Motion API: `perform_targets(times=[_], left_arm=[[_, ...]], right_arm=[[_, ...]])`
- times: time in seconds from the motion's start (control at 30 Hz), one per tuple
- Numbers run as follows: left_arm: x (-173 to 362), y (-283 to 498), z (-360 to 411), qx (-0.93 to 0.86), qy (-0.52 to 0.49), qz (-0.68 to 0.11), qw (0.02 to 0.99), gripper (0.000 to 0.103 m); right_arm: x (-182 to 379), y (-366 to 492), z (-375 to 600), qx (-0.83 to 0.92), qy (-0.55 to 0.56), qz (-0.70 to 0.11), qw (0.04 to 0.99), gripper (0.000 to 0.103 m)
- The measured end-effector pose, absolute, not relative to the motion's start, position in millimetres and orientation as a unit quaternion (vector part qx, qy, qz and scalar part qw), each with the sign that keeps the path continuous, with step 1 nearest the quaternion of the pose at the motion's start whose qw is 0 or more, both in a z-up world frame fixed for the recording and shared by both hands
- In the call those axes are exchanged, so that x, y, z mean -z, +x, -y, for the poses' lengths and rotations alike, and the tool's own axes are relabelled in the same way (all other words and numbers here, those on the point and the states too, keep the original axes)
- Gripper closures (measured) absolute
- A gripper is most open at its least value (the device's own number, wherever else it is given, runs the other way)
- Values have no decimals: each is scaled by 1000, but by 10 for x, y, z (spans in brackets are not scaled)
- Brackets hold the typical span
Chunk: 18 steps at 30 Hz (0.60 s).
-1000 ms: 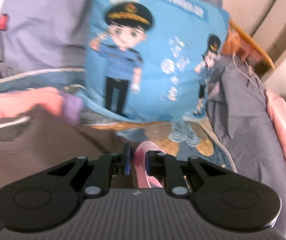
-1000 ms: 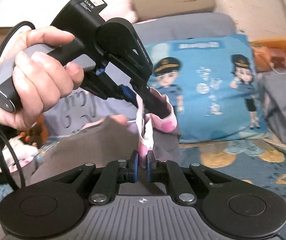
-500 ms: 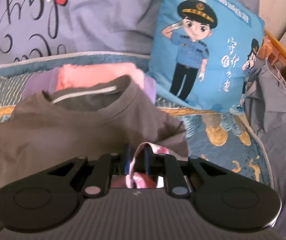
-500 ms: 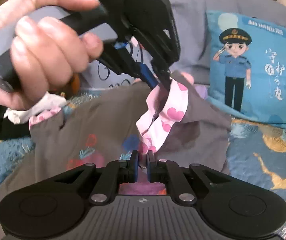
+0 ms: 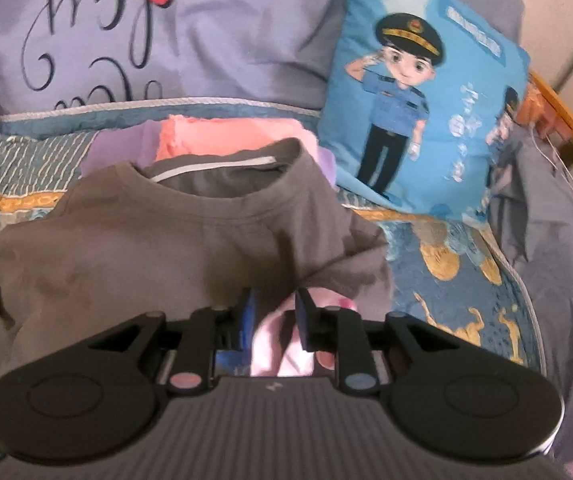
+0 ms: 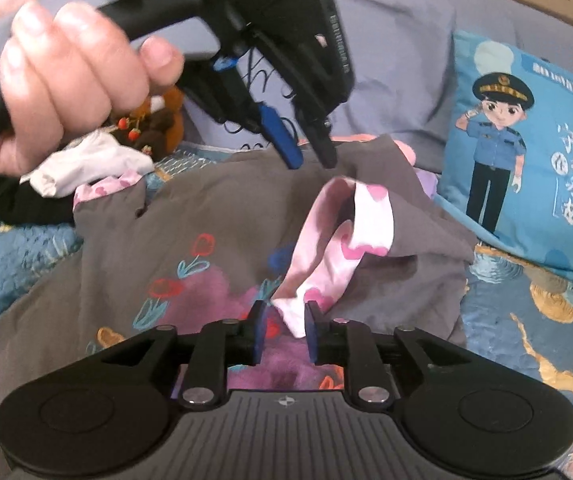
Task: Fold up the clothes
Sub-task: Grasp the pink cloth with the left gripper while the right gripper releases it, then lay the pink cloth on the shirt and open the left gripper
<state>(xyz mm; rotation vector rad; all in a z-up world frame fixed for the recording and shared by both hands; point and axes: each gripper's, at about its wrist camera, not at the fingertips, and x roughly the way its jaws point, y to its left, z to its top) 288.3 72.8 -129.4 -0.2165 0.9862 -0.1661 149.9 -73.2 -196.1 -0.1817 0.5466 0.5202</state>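
A grey T-shirt (image 6: 214, 240) with a tulip print lies spread on the bed, collar (image 5: 222, 178) toward the pillows. Its right sleeve has a pink-and-white heart cuff (image 6: 350, 236), folded in over the shirt body. My right gripper (image 6: 282, 316) is open, its jaws apart on either side of the cuff's lower end. My left gripper (image 6: 312, 162) is open just above the cuff's top, no longer touching it. In the left wrist view the cuff (image 5: 276, 340) lies loose between the left gripper's (image 5: 274, 304) parted fingers.
A blue cartoon-police cushion (image 5: 426, 108) leans at the right. A lilac pillow with script (image 5: 146, 28) lies behind. Folded pink and purple clothes (image 5: 206, 136) sit behind the collar. A white garment (image 6: 86, 164) and a stuffed toy (image 6: 154, 120) lie at left. Grey bedding (image 5: 538, 240) is at right.
Both grippers held the pink cuff and carried it inward over the shirt. Both have now opened and the cuff has dropped free.
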Motion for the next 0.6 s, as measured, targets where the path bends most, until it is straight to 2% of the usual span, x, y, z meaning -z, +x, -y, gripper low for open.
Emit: perform_targets(times=[0.13,0.2,0.37,0.47,0.57,0.6], left_arm=[[1294,2809,-591,103,-92,-473,870,47],[1308,2781,-534,111,-93,-473,869,39],[1472,2904,-551,108,-165,-488,850,38],[1569,2994,-575,98,-206,-490,841,42],[1630,3043,-569,101,-241,-490,832,69],[1639,3053,-548,103,-244,-490,831,82]], right_arm=[[1869,1392,797,-250,-97,-265,926,79],[1813,1375,856,-244,-91,-265,928,78],[1704,1423,1020,-234,-51,-270,933,78],[1707,1480,1087,-223,-43,-273,935,78],[1734,1550,1150,-212,-34,-282,935,78],[1738,1564,1164,-209,-31,-284,935,78]])
